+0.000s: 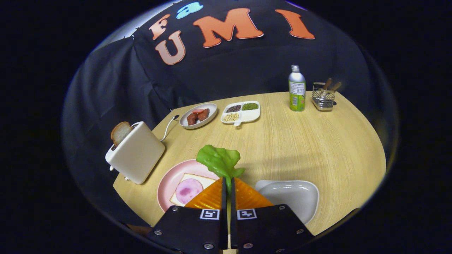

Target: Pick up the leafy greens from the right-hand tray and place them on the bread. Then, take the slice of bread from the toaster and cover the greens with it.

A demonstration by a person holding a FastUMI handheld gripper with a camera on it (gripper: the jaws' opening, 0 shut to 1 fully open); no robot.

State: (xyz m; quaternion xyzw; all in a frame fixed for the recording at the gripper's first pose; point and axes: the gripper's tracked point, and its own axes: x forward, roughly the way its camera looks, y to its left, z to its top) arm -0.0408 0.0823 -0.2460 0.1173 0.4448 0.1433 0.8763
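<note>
Leafy greens [219,162] are what we see pinched by the stem between the closed fingers of the hand-held gripper [228,183], raised above the counter [317,141] with the leaf standing up just ahead of the fingertips. Going left to right, we find the toaster [136,155] with a bread slice [120,132] poking out of it, then the pink plate [169,180] carrying bread topped with ham [189,190] just left of the fingers, and the white tray [293,195] to their right.
</note>
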